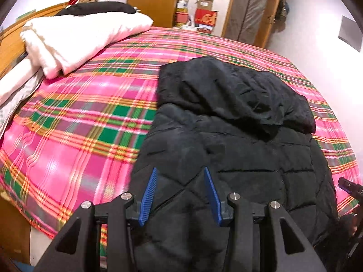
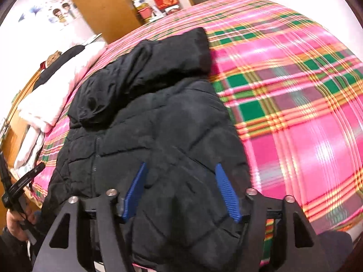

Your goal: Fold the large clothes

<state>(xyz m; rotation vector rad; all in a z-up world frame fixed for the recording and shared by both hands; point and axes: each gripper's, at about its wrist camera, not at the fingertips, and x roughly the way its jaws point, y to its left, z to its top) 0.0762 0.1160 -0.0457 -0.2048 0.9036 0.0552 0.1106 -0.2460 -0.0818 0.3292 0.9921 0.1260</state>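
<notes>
A black quilted hooded jacket (image 1: 238, 149) lies on the bed's pink plaid cover (image 1: 74, 127), hood (image 1: 236, 88) toward the far side. My left gripper (image 1: 180, 172) is open, its blue fingers above the jacket's near left part, holding nothing. In the right wrist view the same jacket (image 2: 158, 136) fills the middle, hood (image 2: 145, 68) at the top. My right gripper (image 2: 181, 170) is open over the jacket's near right part, empty. The right gripper's tip (image 1: 349, 185) shows at the left view's right edge; the left gripper (image 2: 22, 185) shows at the right view's left edge.
A folded white quilt (image 1: 77, 36) and a dark garment (image 1: 97, 9) lie at the bed's head by a wooden headboard (image 1: 13, 45). Boxes (image 1: 204, 15), a wooden cabinet (image 1: 154, 0) and a door (image 1: 251, 9) stand beyond the bed. Plaid cover (image 2: 295, 104) spreads right.
</notes>
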